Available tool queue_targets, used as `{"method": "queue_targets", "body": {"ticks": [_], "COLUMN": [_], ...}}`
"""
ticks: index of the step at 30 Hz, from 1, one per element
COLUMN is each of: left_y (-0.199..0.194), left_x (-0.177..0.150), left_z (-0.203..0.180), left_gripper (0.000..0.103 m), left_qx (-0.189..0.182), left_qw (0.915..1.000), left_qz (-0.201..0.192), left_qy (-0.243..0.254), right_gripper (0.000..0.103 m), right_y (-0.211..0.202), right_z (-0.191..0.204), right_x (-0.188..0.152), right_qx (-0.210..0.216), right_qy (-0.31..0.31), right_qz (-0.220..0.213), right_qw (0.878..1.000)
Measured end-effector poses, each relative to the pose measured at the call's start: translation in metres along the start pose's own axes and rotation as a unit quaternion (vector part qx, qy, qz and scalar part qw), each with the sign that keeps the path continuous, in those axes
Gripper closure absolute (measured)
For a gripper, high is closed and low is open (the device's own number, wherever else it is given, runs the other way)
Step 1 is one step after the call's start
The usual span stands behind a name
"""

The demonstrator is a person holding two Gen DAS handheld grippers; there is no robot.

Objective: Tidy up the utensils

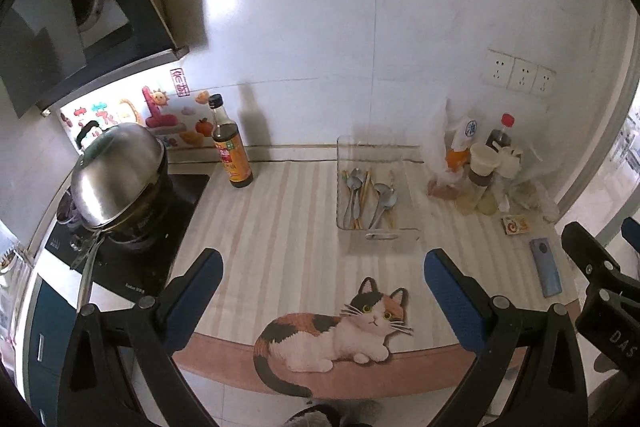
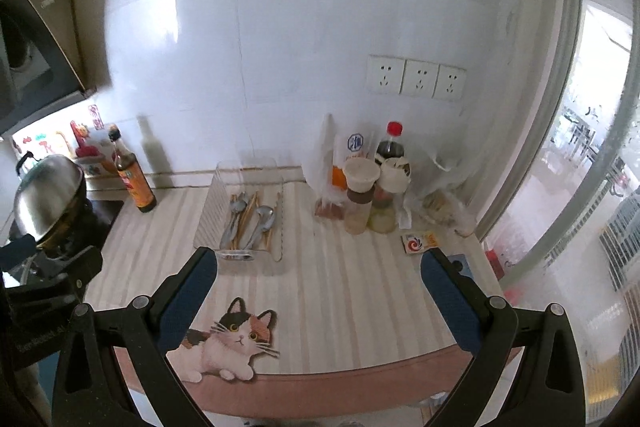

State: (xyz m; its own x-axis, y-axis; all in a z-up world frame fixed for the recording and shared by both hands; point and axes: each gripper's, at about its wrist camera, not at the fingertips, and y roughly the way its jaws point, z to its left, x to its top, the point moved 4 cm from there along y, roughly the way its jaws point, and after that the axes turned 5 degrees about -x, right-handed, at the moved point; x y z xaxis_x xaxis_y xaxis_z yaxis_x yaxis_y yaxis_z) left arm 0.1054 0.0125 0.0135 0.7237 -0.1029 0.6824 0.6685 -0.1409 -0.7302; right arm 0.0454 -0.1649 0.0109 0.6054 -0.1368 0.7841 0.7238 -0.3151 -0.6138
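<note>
A clear plastic organizer tray (image 1: 404, 239) stands on the striped counter mat and holds several metal spoons (image 1: 382, 201) and wooden chopsticks (image 1: 365, 193). It also shows in the right wrist view (image 2: 208, 211) with the spoons (image 2: 262, 221) inside. My left gripper (image 1: 322, 261) is open and empty, held back from the tray above the cat picture. My right gripper (image 2: 318, 263) is open and empty, to the right of the tray. Its body shows at the right edge of the left wrist view (image 1: 600, 279).
A lidded steel pot (image 1: 116, 175) sits on the stove at left. A dark sauce bottle (image 1: 230, 147) stands near the wall. Jars and bottles (image 2: 372, 195) crowd the back right corner. A phone (image 1: 546, 267) and a small card (image 1: 516, 225) lie at right.
</note>
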Motion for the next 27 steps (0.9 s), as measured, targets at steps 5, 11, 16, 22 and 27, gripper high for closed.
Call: {"method": "queue_targets", "body": {"ticks": [5, 11, 16, 22, 27], "left_y": [-0.010, -0.012, -0.006, 0.004, 0.009], "left_x": [-0.001, -0.001, 0.005, 0.008, 0.009], "left_z": [-0.003, -0.004, -0.005, -0.003, -0.002], "left_gripper": [0.000, 0.000, 0.000, 0.000, 0.000], "left_qx": [0.000, 0.003, 0.012, 0.016, 0.016], "left_qw": [1.0000, 1.0000, 0.9999, 0.9998, 0.9997], "left_qz": [-0.005, -0.005, -0.003, 0.010, 0.015], "left_qy": [-0.003, -0.001, -0.001, -0.004, -0.005], "right_gripper": [0.000, 0.000, 0.000, 0.000, 0.000], "right_y": [-0.014, -0.013, -0.012, -0.001, 0.010], "right_z": [-0.004, -0.005, -0.004, 0.000, 0.002], "right_x": [0.000, 0.003, 0.005, 0.010, 0.014], "right_qx": [0.003, 0.002, 0.001, 0.003, 0.005], "right_qy": [-0.004, -0.005, -0.002, -0.004, -0.006], "right_qz": [-0.007, -0.006, -0.006, 0.001, 0.007], "right_qw": [1.000, 1.000, 1.000, 1.000, 1.000]}}
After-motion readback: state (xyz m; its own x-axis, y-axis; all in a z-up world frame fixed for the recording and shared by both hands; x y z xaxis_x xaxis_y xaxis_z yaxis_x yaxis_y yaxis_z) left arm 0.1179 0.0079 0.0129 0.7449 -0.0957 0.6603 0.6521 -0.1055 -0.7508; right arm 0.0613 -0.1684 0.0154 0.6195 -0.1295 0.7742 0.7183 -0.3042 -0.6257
